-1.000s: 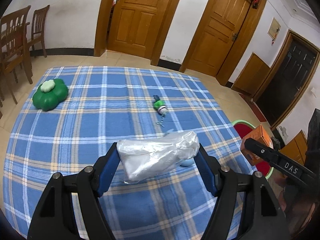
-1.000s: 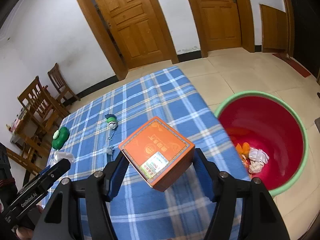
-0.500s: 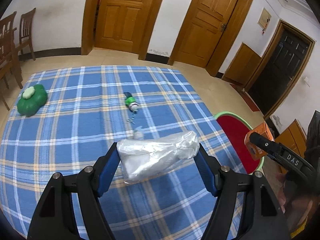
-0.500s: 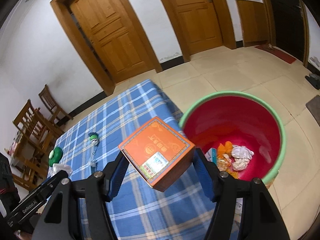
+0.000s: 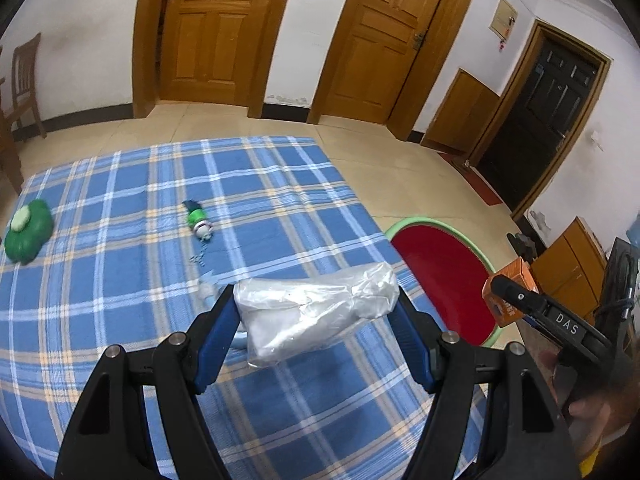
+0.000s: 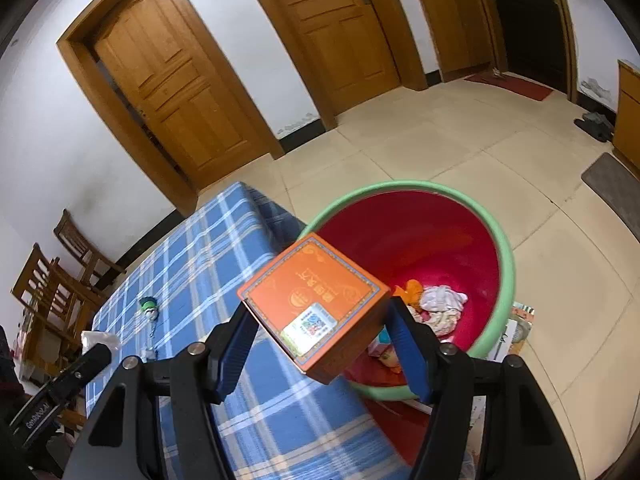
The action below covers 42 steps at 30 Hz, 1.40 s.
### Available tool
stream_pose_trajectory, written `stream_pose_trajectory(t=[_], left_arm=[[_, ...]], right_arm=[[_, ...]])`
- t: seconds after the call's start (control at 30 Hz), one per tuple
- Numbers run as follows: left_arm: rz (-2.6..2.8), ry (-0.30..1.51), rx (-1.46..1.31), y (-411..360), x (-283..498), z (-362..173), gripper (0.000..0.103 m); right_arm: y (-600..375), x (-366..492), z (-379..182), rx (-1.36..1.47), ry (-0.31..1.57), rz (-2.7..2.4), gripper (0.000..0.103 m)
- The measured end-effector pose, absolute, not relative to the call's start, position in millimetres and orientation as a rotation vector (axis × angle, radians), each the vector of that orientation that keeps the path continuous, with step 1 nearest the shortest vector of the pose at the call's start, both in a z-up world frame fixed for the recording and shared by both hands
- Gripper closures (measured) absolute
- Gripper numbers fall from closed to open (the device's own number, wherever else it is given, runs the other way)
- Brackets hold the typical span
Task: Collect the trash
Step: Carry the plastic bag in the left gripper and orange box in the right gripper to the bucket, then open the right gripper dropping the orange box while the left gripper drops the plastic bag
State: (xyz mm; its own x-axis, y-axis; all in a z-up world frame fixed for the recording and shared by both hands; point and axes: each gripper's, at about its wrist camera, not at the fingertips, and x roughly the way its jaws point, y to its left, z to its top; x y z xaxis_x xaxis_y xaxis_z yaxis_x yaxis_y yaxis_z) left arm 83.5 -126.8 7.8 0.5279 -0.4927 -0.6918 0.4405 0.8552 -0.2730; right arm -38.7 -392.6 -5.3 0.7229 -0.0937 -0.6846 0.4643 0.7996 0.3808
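Room: white walls, pale tiled floor, two wooden doors [image 5: 216, 28] on the far wall, a dark door at the right, wooden chairs [image 6: 56, 280] at the left edge.
Bench: covered by a blue plaid cloth [image 5: 120, 280]; its right edge stands just beside the tub.
Left gripper [image 5: 316, 312]: blue-padded fingers clamped on a crumpled clear plastic bag [image 5: 316, 308], held above the cloth near the bench's right edge.
Right gripper [image 6: 320, 328]: fingers pressed against two sides of an orange box [image 6: 316, 308], tilted, with a white label on its top face; the box hangs over the near rim of the tub.
Tub: red inside, green rim [image 6: 506, 248], standing on the floor beside the bench; it holds a white crumpled wad [image 6: 444, 300], orange scraps and other small litter.
On the cloth, far left: a green flower-shaped object [image 5: 28, 232] with a white centre.
On the cloth, middle: a small green and white item [image 5: 198, 222] lying on its side, with tiny bits scattered just in front of it.
On the floor by the tub: flat printed paper, partly hidden behind the rim.
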Motion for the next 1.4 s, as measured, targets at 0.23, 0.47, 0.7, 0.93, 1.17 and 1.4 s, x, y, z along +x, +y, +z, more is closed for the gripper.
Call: stream_pose_trajectory(t=[0.23,0.47,0.7,0.93,1.17,1.4], left_arm=[[-0.589,0.840,-0.026,-153,85,17,0.030],[-0.606,0.831,0.015,-178,88,19,0.030],[-0.610,0.842,0.030,-197,98,14,0.030],[-0.613,0.855,0.050,-212,105,8,0.030],[-0.629,0.866,0.085,-235,107,2,0.030],[-0.661,0.875,0.115,-263,108,-6,0.030]], right_arm=[[-417,-47,-14,0.618,0.691,-0.382,0.035],[-433,-48,-21,0.644,0.690,-0.419,0.035],[-447,-47,-33,0.664,0.713,-0.441,0.034],[-458,-51,-35,0.694,0.695,-0.442,0.034],[-468,-61,-26,0.719,0.651,-0.450,0.030],[-478,-67,-20,0.727,0.627,-0.472,0.028]])
